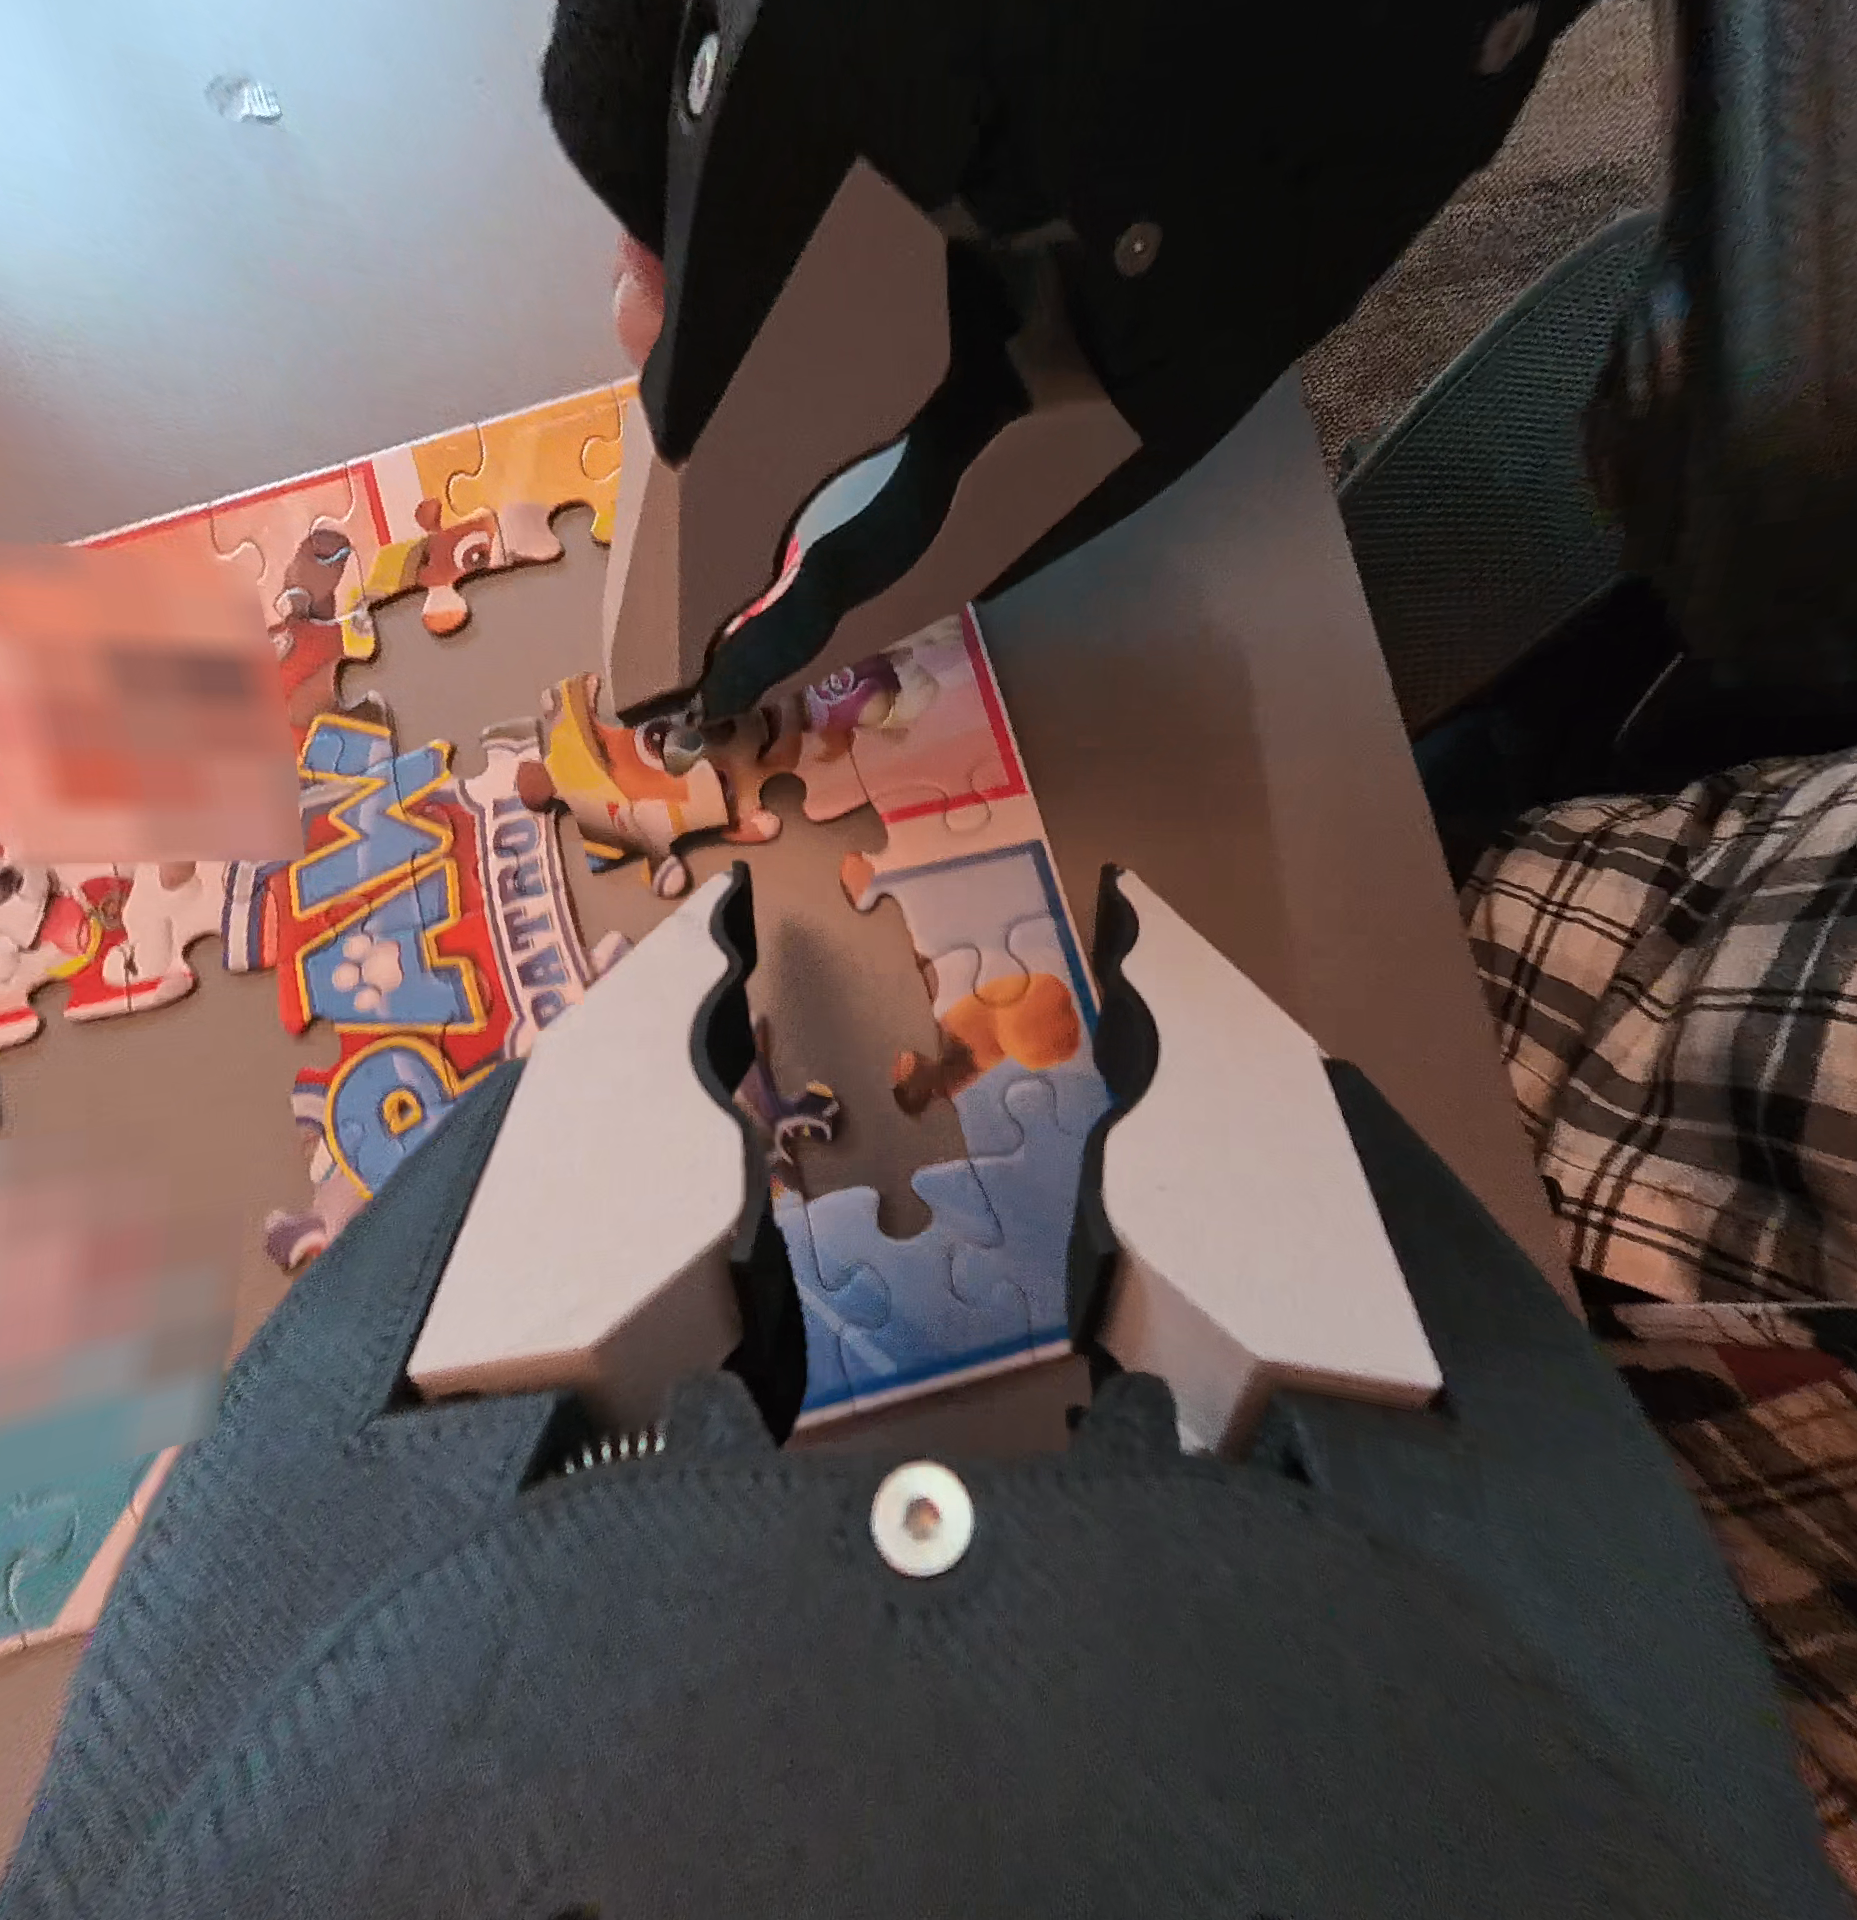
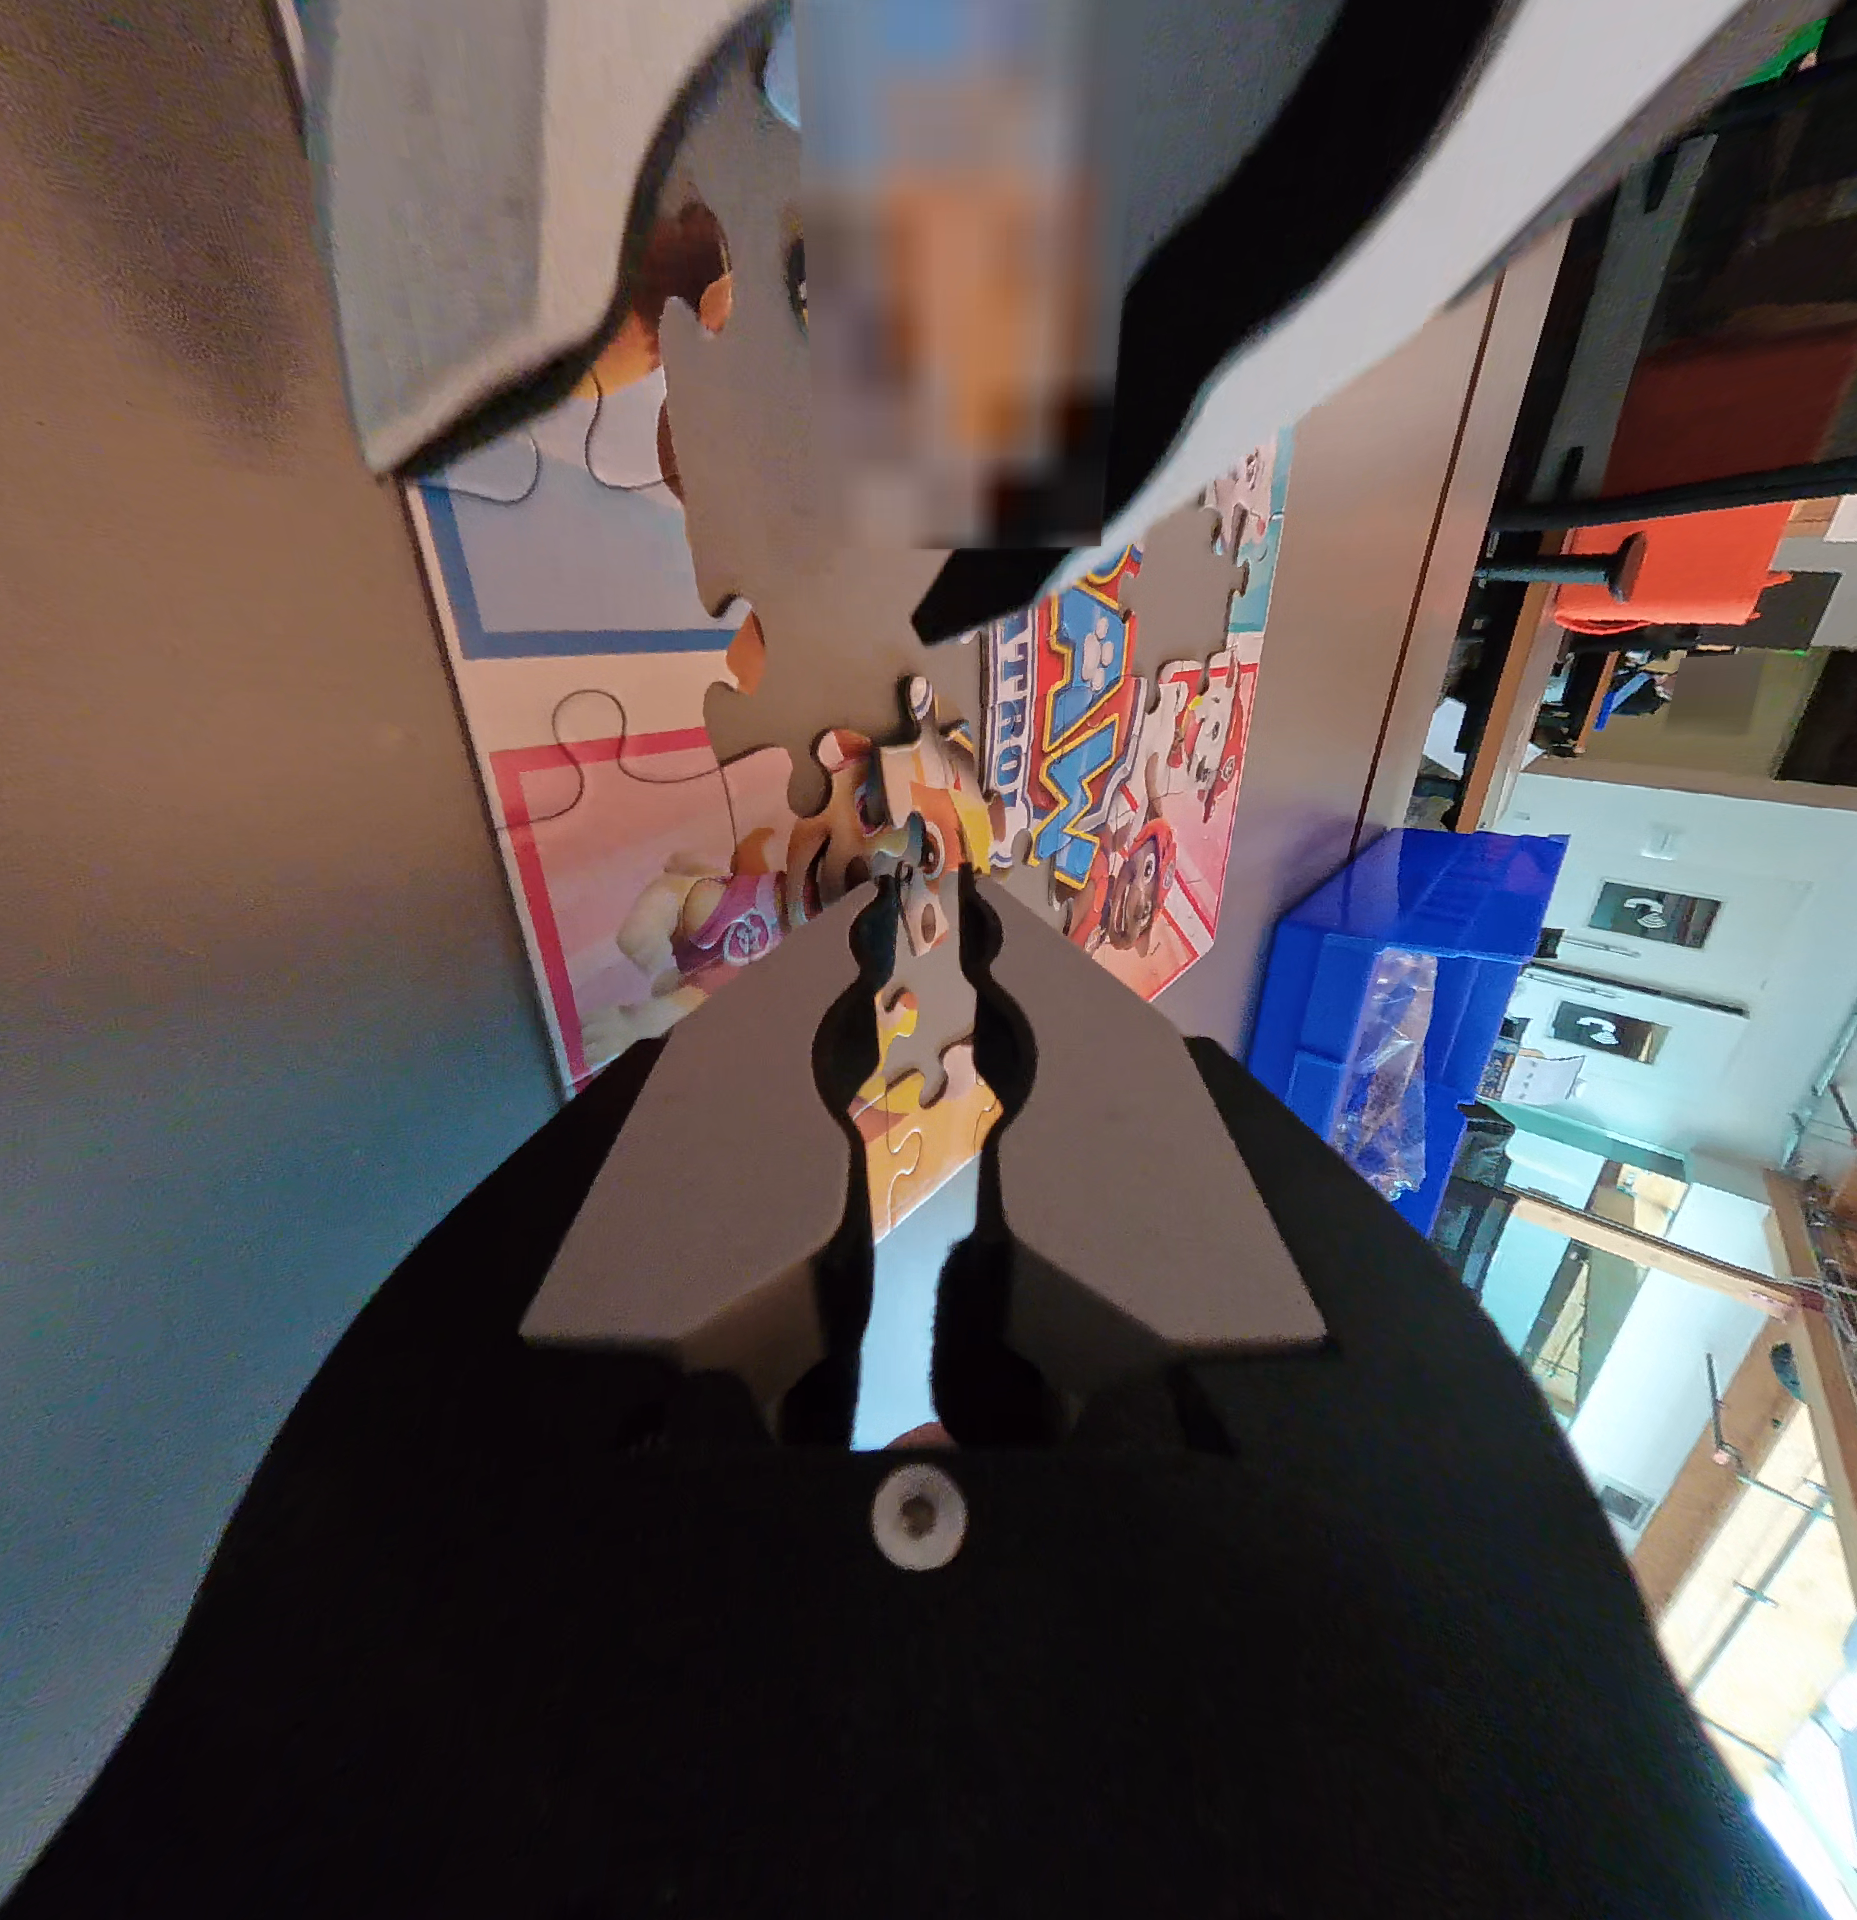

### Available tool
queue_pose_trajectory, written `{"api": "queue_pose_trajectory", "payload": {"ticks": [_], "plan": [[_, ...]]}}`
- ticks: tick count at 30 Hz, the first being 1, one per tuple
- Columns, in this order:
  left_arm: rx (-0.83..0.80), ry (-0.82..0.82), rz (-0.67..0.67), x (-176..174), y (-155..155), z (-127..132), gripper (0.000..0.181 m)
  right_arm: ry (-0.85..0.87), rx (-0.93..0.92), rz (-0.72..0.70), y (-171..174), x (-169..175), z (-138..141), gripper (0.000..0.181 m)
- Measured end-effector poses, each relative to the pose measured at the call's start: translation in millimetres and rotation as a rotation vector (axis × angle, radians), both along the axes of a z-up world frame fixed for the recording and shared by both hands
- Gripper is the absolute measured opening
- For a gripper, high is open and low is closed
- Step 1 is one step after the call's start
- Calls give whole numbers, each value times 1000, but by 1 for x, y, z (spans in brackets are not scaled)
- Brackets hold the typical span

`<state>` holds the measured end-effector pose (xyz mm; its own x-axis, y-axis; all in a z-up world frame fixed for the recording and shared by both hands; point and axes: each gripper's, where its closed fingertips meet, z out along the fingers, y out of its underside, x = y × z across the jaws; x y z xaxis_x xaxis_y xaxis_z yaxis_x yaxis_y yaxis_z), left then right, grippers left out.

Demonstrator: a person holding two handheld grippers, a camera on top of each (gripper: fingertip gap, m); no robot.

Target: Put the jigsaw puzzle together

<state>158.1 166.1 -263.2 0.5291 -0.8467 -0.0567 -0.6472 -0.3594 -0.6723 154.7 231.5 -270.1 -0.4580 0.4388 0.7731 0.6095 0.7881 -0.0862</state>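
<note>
Left wrist view, read left to right.

- Jigsaw puzzle lies flat on the grey table, partly assembled. Its framed border runs close to the table edge beside the plaid cloth.
- Centre of the puzzle: a cartoon logo panel with large lettering, legible but not transcribed. I can make out no other labels or brand marks on the pieces.
- Right of the logo: an irregular bare gap where the table shows through.
- Left gripper: fingers spread wide and holding nothing, hovering above that gap.
- Right gripper: fingers drawn nearly together. They appear to pinch the loose piece with the orange pup at the gap's far rim. I judge the grip is on one edge, with the piece slightly tilted.

Handling, my judgement:
- The pieces are thin printed card: very light, stiff in the plane, with tabs that bend easily and a glossy, somewhat slippery face.
- Best hold is across two opposite plain edges, clear of the tabs, with a light squeeze.
- Joined sections will slide on the table if nudged. I would steady them with the free gripper while pressing a piece home.

Far right of the right wrist view: a blue bin beyond the table.
</note>
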Motion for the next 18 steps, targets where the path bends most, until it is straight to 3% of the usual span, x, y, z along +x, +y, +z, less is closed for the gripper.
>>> {"api": "queue_pose_trajectory", "payload": {"ticks": [7,18], "plan": [[-52,24,11,6,22,-12,69,1,-29,3,1,2,0,9],[-106,-19,34,4,21,-12,67,17,-104,-35,7,10,1,6]]}}
